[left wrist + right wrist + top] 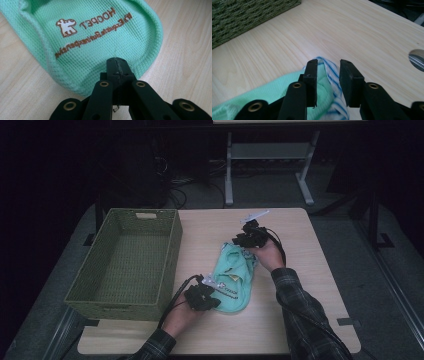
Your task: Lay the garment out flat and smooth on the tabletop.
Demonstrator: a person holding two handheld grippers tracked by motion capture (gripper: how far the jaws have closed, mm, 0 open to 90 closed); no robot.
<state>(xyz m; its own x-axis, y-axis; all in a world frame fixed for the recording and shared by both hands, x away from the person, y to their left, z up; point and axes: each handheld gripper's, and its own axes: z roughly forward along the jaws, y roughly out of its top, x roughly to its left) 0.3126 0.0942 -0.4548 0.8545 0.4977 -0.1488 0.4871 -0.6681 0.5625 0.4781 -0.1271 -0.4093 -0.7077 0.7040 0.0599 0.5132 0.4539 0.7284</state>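
A mint-green mesh garment point(235, 276) with a brown printed logo lies bunched on the wooden table point(305, 270). My left gripper point(216, 296) is at its near end, and in the left gripper view the jaws point(117, 66) are shut on the green fabric point(100, 37) near its hem. My right gripper point(236, 244) is at the garment's far end. In the right gripper view its jaws point(328, 72) stand apart, with a blue-striped white trim point(332, 77) loose between them beside the green cloth point(274, 92). The pads do not press on it.
An empty green woven basket point(170, 265) stands at the table's left, close to the garment, and its wall point(237, 20) shows in the right gripper view. A round hole point(418, 56) is cut in the tabletop. A desk frame and cables stand beyond the far edge.
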